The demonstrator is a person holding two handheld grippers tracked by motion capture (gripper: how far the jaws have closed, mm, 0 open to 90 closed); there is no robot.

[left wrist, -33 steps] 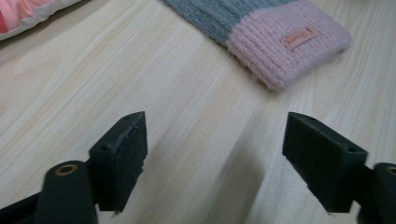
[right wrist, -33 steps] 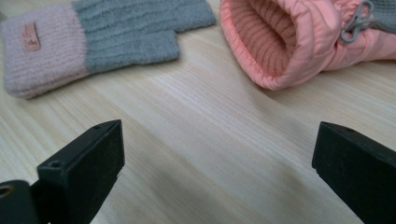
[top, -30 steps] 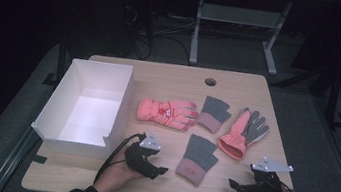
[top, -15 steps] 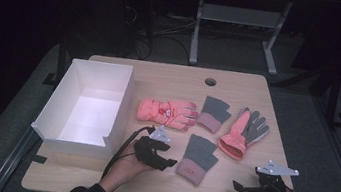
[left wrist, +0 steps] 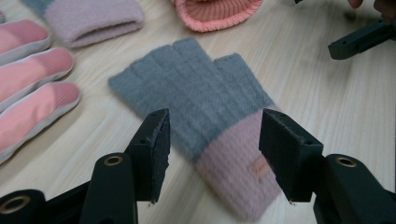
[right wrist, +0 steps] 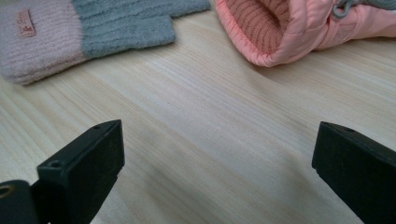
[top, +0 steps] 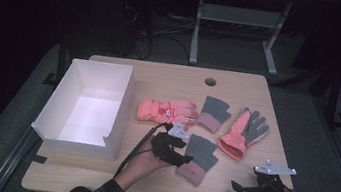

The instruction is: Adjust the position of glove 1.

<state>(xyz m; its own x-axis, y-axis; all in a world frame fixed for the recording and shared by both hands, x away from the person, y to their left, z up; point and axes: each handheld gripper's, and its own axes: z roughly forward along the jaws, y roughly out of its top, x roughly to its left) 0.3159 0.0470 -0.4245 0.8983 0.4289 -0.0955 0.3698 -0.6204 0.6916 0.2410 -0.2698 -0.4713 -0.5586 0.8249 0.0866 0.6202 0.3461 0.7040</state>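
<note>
A grey knit glove with a pink cuff (top: 198, 159) lies flat near the table's front middle. My left gripper (top: 181, 159) hovers at its left edge. In the left gripper view the glove (left wrist: 205, 107) lies under and between the two jaws of the left gripper (left wrist: 217, 128). The jaws have just been closing, and the pads stand apart from the glove without pressing on it. My right gripper (top: 238, 189) rests at the front right, and the right gripper (right wrist: 219, 140) is wide open over bare wood. The same knit glove (right wrist: 93, 28) lies beyond it.
A white open box (top: 122, 104) stands at the left. A pink ski glove (top: 166, 111), a second knit glove (top: 214, 113) and a pink and grey ski glove (top: 244, 131) lie across the middle. A cable hole (top: 210, 82) sits near the far edge.
My left gripper has moved right and a little away from the person, up to the near knit glove, and its jaws have narrowed. The right gripper has stayed put.
</note>
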